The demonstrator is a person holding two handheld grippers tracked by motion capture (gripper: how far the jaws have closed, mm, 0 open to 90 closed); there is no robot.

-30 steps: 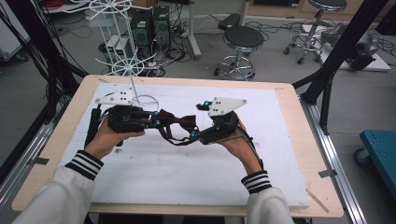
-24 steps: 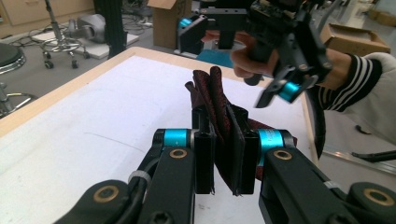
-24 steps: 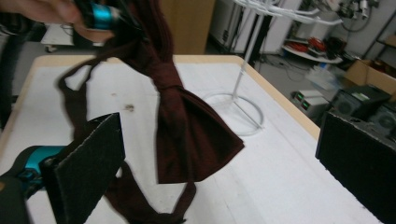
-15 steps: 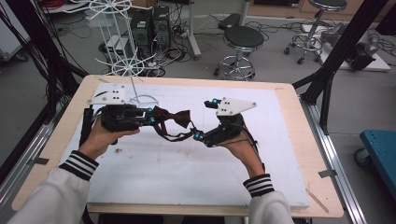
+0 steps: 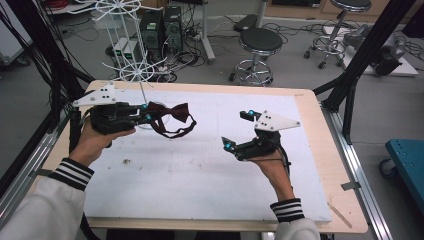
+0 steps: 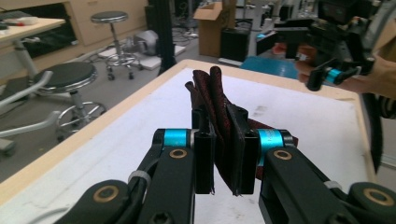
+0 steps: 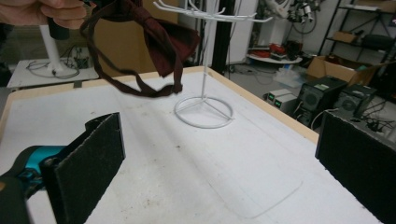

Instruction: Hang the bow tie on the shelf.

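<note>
The left gripper (image 6: 224,163) is clamping a dark red bow tie (image 6: 215,100) between its nearly closed jaws, the folded cloth sticking out just beyond their tips while the strap is drooping below them, clear of the white surface (image 5: 210,170). The right gripper (image 7: 219,158) is holding nothing, its jaws spread wide above the surface. Beyond those open jaws the bow tie is hanging up and to the left, and the white wire stand (image 7: 204,105) is standing farther off.

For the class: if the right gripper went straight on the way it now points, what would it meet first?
Probably the white wire stand, at its ring base. The right gripper has its jaws open toward it over bare table; the hanging bow tie sits left of that line, though depth is unclear.
</note>
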